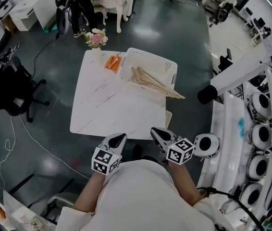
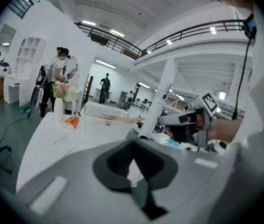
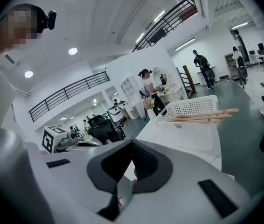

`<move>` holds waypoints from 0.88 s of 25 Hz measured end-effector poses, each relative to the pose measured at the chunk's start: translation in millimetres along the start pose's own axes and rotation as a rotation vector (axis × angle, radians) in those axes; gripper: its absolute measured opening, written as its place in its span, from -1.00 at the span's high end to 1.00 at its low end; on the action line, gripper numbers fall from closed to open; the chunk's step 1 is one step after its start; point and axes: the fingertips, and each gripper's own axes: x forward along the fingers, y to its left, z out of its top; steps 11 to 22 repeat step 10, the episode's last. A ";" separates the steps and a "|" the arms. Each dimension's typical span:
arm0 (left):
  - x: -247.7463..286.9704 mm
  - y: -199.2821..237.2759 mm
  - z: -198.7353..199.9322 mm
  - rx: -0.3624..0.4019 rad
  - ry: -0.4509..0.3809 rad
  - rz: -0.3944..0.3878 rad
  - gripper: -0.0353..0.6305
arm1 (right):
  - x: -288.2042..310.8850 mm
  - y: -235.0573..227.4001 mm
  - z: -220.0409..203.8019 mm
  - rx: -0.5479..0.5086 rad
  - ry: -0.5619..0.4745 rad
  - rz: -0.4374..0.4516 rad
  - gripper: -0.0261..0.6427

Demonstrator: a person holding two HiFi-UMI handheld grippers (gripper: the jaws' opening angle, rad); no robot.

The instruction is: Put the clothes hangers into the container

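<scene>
From where I stand the job looks done, or very nearly. The wooden hangers [image 1: 156,82] lie together in the white container [image 1: 151,55] at the far right of the bench [image 1: 105,107]. Their long ends stick out over its right rim and past the bench edge. I can see no other hanger on the bench. Only a small orange thing [image 1: 112,61] sits just beside the container, and a vase of flowers [image 1: 96,38] stands at the far corner. At most, the overhanging ends might want nudging in.

The left hand-held gripper [image 1: 118,139] and the right hand-held gripper [image 1: 157,133] are both clenched on nothing. They sit close to the person's body at the near edge of the bench, well apart from the container.

The head view lays out the whole bench top and shows that the hangers are inside the walls. The right gripper view gives the container side-on instead, with the hangers resting across its rim and poking out to the right. It also shows its own jaws pressed together. The left gripper view shows its jaws meeting too, and catches the right hand-held gripper side-on with its marker cube. The hangers there are only a faint streak.
</scene>
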 end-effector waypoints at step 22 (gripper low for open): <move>-6.3 4.1 3.6 0.012 0.011 -0.002 0.90 | 6.5 11.4 8.2 -0.004 -0.006 0.008 0.92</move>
